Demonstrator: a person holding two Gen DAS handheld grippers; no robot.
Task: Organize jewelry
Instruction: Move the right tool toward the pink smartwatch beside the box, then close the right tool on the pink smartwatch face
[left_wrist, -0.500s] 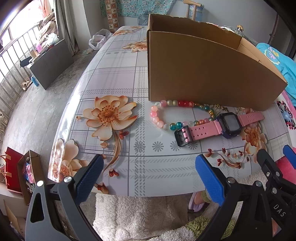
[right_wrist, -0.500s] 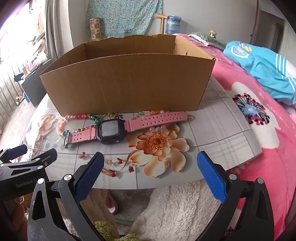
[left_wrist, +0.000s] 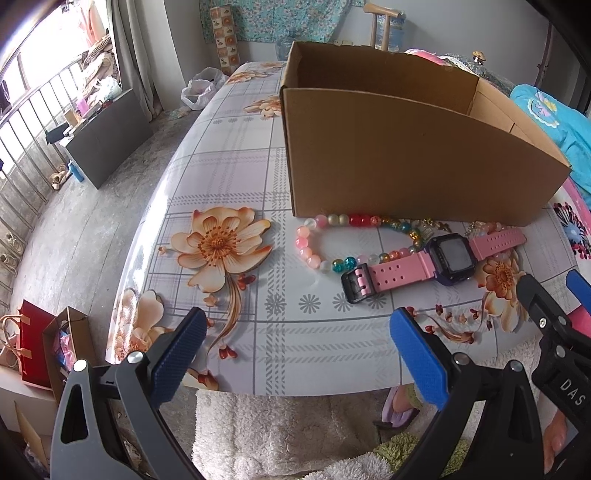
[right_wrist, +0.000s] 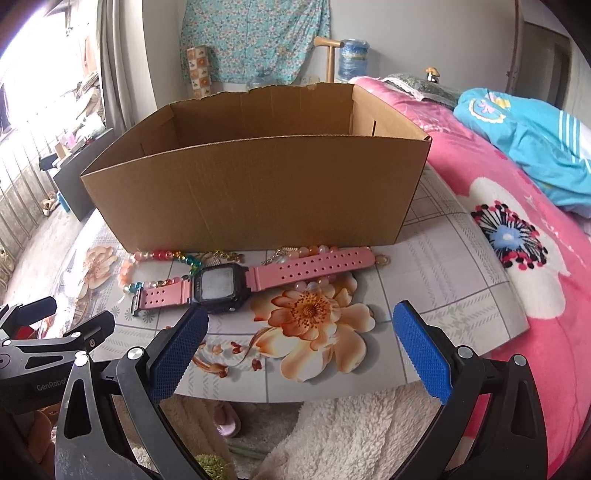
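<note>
A pink-strapped watch (left_wrist: 439, 258) (right_wrist: 240, 282) with a dark square face lies flat on the floral tablecloth, just in front of an open cardboard box (left_wrist: 406, 162) (right_wrist: 258, 192). A multicoloured bead bracelet (left_wrist: 321, 240) (right_wrist: 147, 269) curls to the watch's left, partly under its strap. More beads and a thin gold chain (right_wrist: 299, 253) lie behind the strap against the box. My left gripper (left_wrist: 295, 350) hangs open over the table's near edge, below the bracelet. My right gripper (right_wrist: 299, 350) stands open below the watch, nothing between its fingers.
The table's near edge (left_wrist: 295, 391) has a fluffy white rug (left_wrist: 277, 435) below it. A pink bedspread (right_wrist: 517, 258) with blue clothing (right_wrist: 528, 140) borders the table's right. A grey cabinet (left_wrist: 107, 136) and red bag (left_wrist: 33, 343) stand on the floor at left.
Both grippers have tipped up very slightly, so the box interior shows a little more. The jewelry has not moved.
</note>
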